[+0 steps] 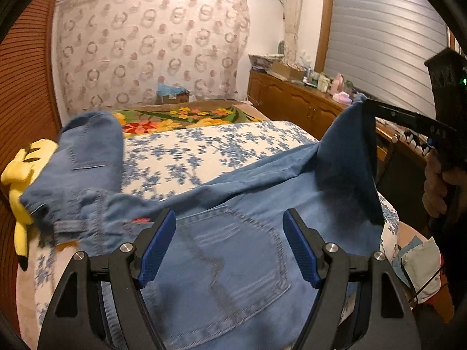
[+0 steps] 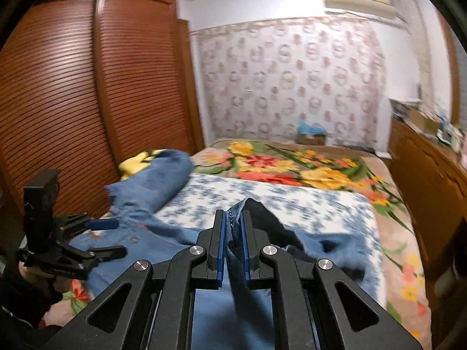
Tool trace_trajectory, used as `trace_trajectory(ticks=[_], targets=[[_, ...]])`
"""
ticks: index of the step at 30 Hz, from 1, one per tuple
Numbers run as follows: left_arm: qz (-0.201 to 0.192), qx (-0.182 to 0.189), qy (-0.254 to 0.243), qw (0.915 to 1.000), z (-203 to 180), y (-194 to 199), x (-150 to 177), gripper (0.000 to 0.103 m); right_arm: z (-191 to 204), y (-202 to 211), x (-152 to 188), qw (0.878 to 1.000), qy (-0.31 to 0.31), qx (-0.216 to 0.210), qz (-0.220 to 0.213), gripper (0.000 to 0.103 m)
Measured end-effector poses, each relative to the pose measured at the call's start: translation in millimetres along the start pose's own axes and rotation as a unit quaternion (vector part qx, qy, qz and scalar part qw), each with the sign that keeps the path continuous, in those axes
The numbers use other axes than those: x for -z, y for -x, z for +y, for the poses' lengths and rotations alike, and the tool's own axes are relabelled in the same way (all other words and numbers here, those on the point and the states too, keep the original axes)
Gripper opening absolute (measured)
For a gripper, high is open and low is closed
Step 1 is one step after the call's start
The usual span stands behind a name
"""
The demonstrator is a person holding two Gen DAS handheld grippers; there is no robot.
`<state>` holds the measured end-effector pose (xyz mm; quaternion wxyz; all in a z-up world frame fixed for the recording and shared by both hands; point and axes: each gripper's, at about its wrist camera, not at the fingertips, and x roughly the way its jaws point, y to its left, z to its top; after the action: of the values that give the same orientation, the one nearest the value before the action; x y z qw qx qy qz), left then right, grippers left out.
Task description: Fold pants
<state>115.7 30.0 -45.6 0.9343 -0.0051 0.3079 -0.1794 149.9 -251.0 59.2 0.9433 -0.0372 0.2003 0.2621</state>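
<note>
Denim pants (image 1: 233, 262) under left gripper (image 1: 229, 246), jaws spread wide, right gripper (image 2: 232, 240) jaws clamping lifted hem

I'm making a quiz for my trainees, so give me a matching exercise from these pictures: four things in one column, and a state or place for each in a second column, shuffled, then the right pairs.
Things:
1. left gripper
2. right gripper
3. yellow plush toy
4. back pocket

States or places:
A. shut on a lifted edge of the pants
B. at the left edge of the bed, partly under a pant leg
C. open, fingers spread above the denim
D. flat on the bed, facing up, between the open fingers

Pairs: 1-C, 2-A, 3-B, 4-D
</note>
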Motion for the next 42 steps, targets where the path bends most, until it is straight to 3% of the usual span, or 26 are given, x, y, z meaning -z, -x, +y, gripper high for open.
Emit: trace_trajectory(ticks=[6, 11, 12, 15, 25, 30, 42], targets=[[-0.017, -0.025, 0.018, 0.9994, 33, 33, 12, 0.076, 43, -22, -20, 0.996, 0.044, -0.074, 0.005, 0.009], [-0.022, -0.04, 0.035, 0.9984, 54, 43, 19, 0.077, 54, -50, -23, 0.992, 0.066, -0.1, 0.028, 0.01], [-0.022, -0.042, 0.036, 0.9982, 56, 43, 20, 0.077, 56, -56, -24, 0.992, 0.076, -0.093, 0.03, 0.012], [-0.023, -0.046, 0.04, 0.9979, 63, 43, 21, 0.077, 60, -60, -24, 0.992, 0.091, -0.083, 0.032, 0.035], [-0.004, -0.027, 0.034, 0.999, 53, 19, 24, 0.077, 41, -59, -10, 0.997, 0.059, -0.023, 0.054, 0.036], [0.009, -0.02, 0.023, 0.9995, 44, 5, 22, 0.076, 32, -54, 6, 0.997, 0.035, 0.008, 0.068, 0.043], [0.041, -0.002, -0.01, 0.9991, 24, -26, 17, 0.076, 4, -58, 23, 0.993, -0.014, 0.047, 0.111, 0.043]])
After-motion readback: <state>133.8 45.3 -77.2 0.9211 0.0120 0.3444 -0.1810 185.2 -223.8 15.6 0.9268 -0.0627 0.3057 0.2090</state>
